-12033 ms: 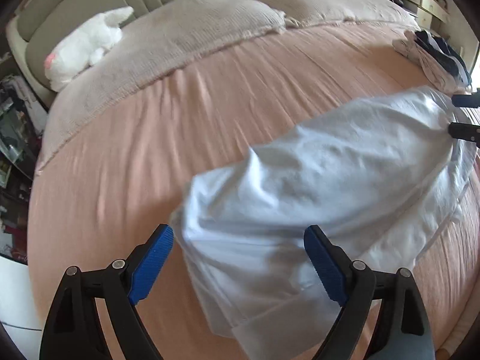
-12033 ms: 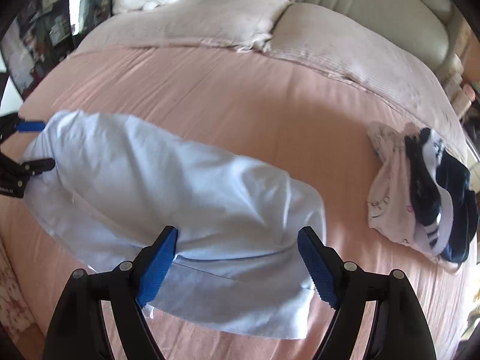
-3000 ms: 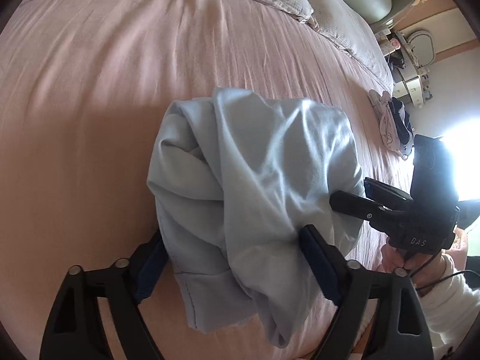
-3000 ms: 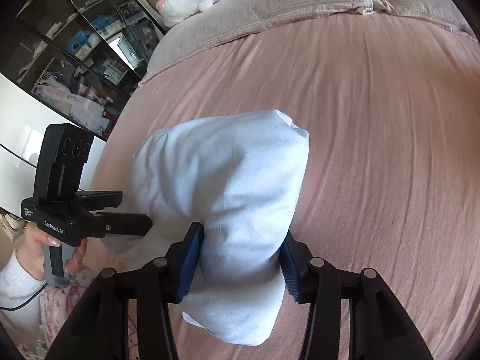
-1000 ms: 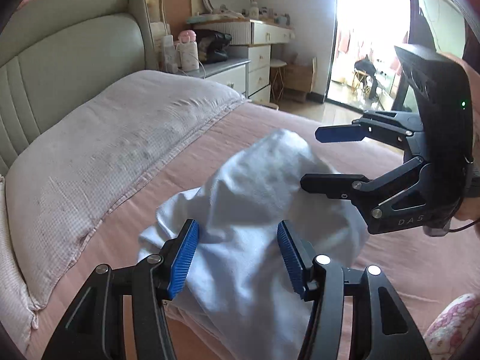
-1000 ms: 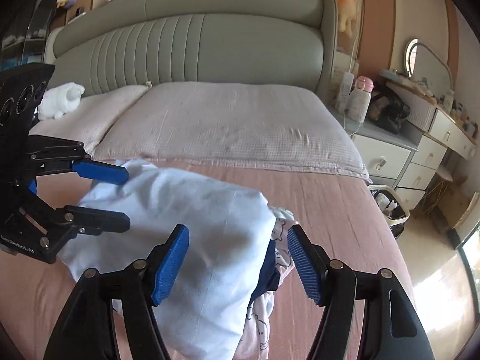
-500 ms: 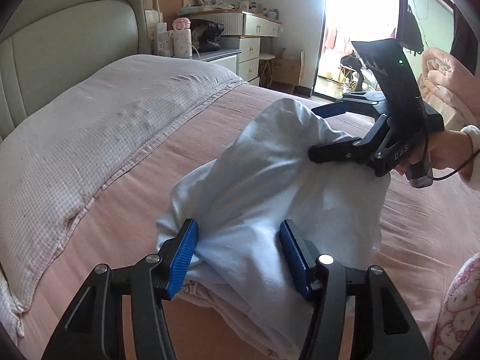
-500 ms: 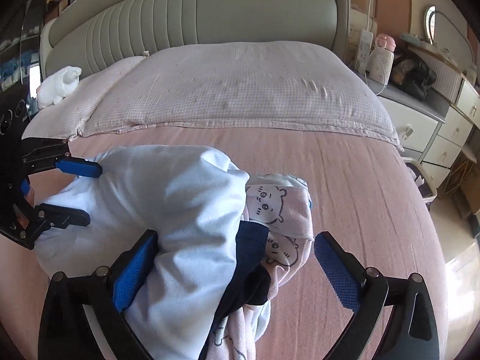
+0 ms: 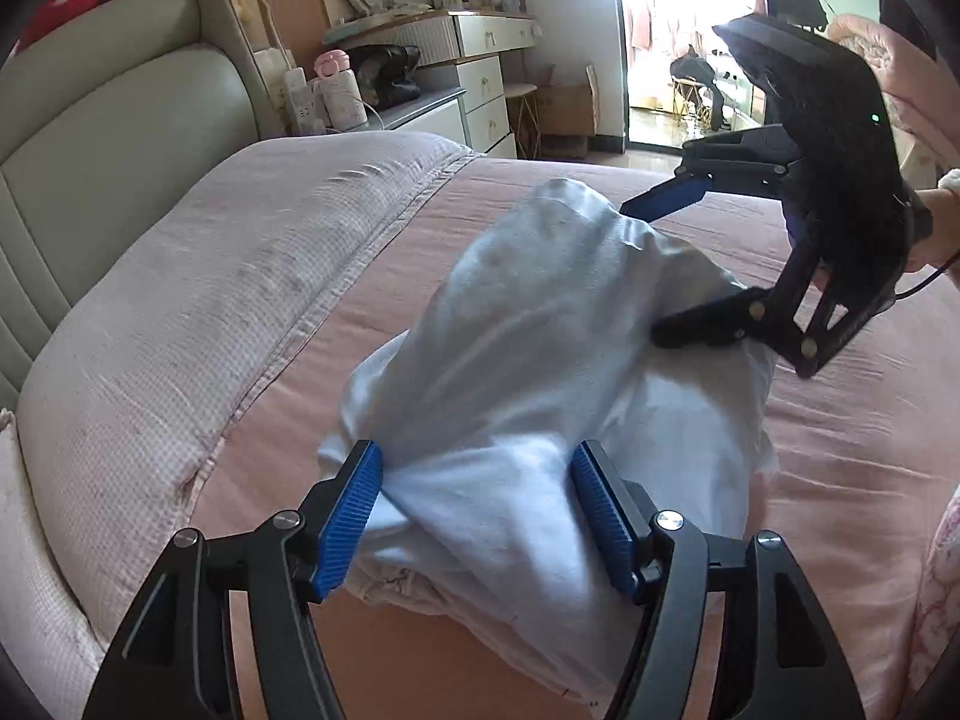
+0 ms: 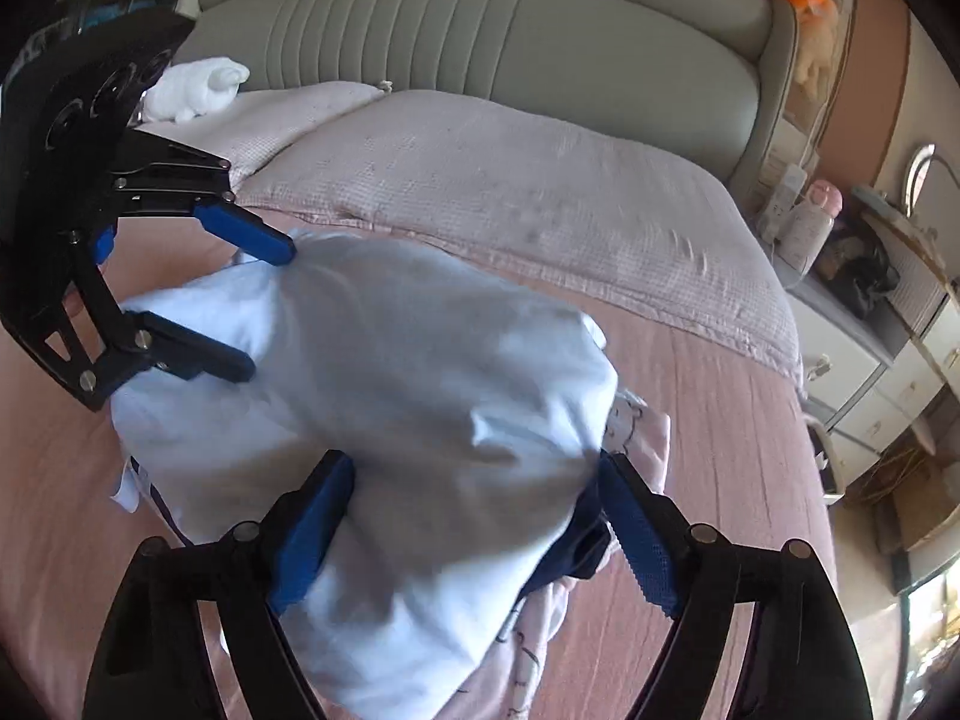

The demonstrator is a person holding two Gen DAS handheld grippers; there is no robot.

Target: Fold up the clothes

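Observation:
A folded light blue garment (image 9: 540, 384) lies bundled on top of a small clothes pile on the pink bed. It also shows in the right wrist view (image 10: 384, 396). My left gripper (image 9: 480, 516) is open, its blue pads on either side of the bundle's near end. My right gripper (image 10: 474, 522) is open wide around the opposite end; it shows in the left wrist view (image 9: 678, 264) with one finger above and one against the cloth. Under the bundle a white printed garment (image 10: 636, 432) and a dark navy one (image 10: 576, 546) peek out.
A pink sheet (image 9: 840, 420) covers the bed. Grey-pink pillows (image 10: 510, 180) lie at the padded headboard (image 10: 480, 18), with a white plush toy (image 10: 198, 84) at the left. A nightstand and white dresser (image 9: 468, 84) stand beside the bed.
Both grippers have carried the folded bundle across the bed and set it onto the clothes pile. The right gripper opened wider and the left one also opened; the bundle now rests lower.

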